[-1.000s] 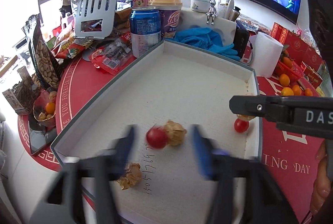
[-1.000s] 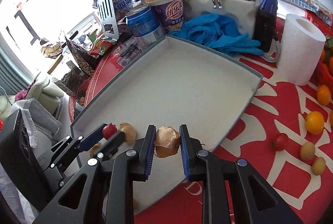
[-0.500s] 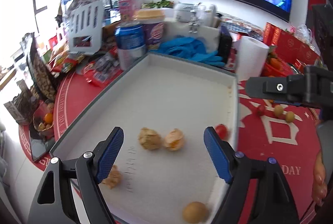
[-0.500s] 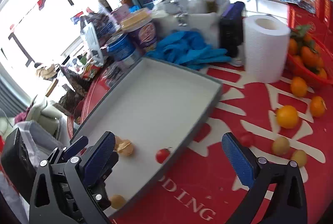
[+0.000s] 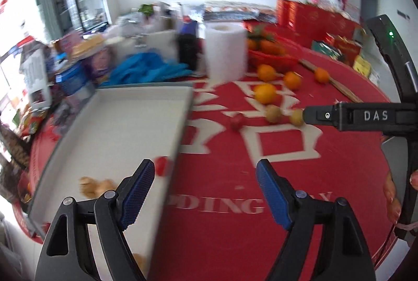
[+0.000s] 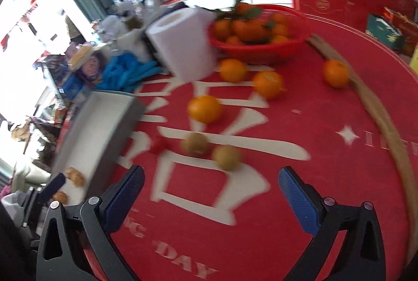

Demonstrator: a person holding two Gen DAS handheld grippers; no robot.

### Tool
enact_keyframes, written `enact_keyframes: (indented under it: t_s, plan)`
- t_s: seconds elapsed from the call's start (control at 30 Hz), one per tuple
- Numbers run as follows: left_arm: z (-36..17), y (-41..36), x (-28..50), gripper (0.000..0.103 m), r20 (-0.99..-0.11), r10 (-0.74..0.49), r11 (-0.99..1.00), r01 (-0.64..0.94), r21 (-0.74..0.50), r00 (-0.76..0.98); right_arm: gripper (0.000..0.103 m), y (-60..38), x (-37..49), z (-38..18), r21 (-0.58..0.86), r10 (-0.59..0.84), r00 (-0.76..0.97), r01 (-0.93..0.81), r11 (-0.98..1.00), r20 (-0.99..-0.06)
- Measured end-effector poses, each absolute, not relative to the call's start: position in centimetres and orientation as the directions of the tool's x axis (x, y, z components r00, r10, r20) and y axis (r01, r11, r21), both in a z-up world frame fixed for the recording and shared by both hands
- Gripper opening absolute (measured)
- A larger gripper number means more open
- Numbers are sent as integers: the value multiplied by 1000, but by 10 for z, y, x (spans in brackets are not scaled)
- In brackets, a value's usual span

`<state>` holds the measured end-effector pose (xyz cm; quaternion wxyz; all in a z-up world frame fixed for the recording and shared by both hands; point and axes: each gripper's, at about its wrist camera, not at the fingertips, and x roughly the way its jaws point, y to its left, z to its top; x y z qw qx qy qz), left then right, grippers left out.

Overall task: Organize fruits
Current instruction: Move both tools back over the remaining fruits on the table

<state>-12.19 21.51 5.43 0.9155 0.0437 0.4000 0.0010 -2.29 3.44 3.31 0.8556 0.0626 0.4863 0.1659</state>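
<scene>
- Swung off the tray (image 5: 122, 108) toward the red surface (image 5: 326, 158), both grippers; a second ago faced the tray floor, now look over loose fruit at 12 to 1 o'clock.
- Right gripper (image 6: 211, 189): husked fruit pinched a second ago now gone from between the fingers; jaws just opened, now spread wide with nothing between, only red cloth.
- Left gripper (image 5: 205, 188): fingers spread, empty, straddling the tray's right rim; left pad over the tray, right pad over the cloth.
- In the tray, left view: cherry tomato (image 5: 162, 164) just beside the right wall, husked fruit (image 5: 95, 184) at 9 o'clock of the left pad.
- Still outside, right view: red tomato (image 6: 158, 143), two brown-green fruits (image 6: 195, 143) and (image 6: 226, 156) in a row, just beyond the right fingers at 11 to 12 o'clock.
- Farther at 12 o'clock: oranges (image 6: 205, 108), then red basket (image 6: 261, 45) full of more; paper roll (image 6: 183, 43) at 11.
- Key relation: nearest brown-green fruit lies straight ahead of the right fingers, near, roundish, so no long axis to match; right hand clearly nearer than left.
- Likely next: right gripper forward and down over that fruit, then close.
- Risk, as judged: neighbours near enough to be nudged and rolled.
- Heavy blur in both views; finer detail not tellable.
</scene>
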Motion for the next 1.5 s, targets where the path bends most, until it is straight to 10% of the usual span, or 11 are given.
enact_keyframes:
  t_s: [0.47,0.63,1.5]
  plan:
    - [11,170,-87,84,-801,46,998,11,65,597,103,-10,-36,1,-4,82,538,-158,987,-839]
    - [5,178,-72,103,-816,37,999,-40,17,577,103,-7,-24,-1,-1,86,568,-151,989,-818]
    - [4,181,-67,103,-818,26,999,-48,-2,575,103,-6,-25,-1,-1,88,575,-152,988,-813]
